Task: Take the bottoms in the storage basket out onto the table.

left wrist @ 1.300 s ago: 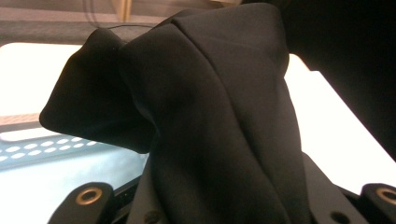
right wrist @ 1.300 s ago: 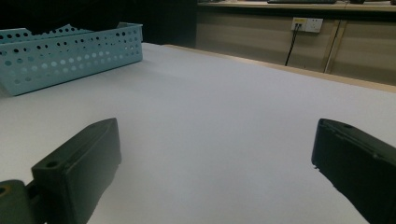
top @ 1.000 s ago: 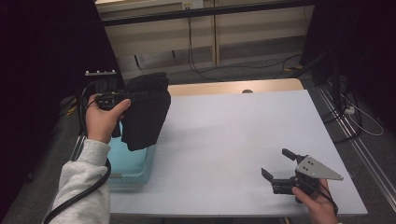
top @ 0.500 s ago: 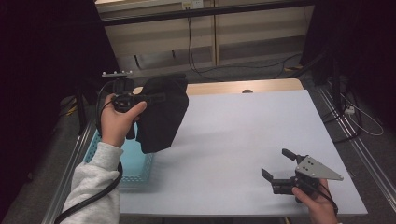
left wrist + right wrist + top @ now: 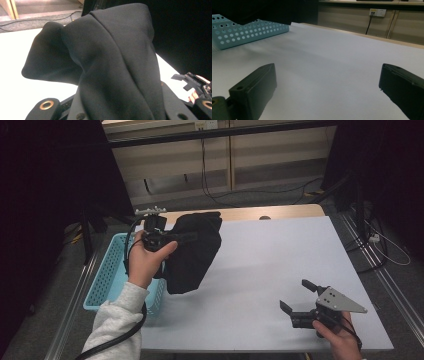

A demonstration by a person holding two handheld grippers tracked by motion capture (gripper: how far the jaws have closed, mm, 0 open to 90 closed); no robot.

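Over at 9 o'clock on the table (image 5: 260,270), the left gripper (image 5: 192,238) has its jaws clamped on a black garment (image 5: 192,255), carried up off the surface, the cloth hanging in a bunch just beside the blue basket (image 5: 107,275) and drooping toward the tabletop. From the left gripper view the fabric (image 5: 112,65) drapes thick over both jaws, so exactly how much cloth is pinched is hard to judge, but the grip looks firm. My read: this is the carry step, garment out of the basket and heading for the open middle of the table. Next move calls for lowering it toward 12 o'clock of the free hand and laying it flat without letting it fold under. Down at 4 o'clock, the right gripper (image 5: 300,300) rests near the table edge, its 2 jaws spread wide apart, nothing between them, just bare table in the right gripper view.
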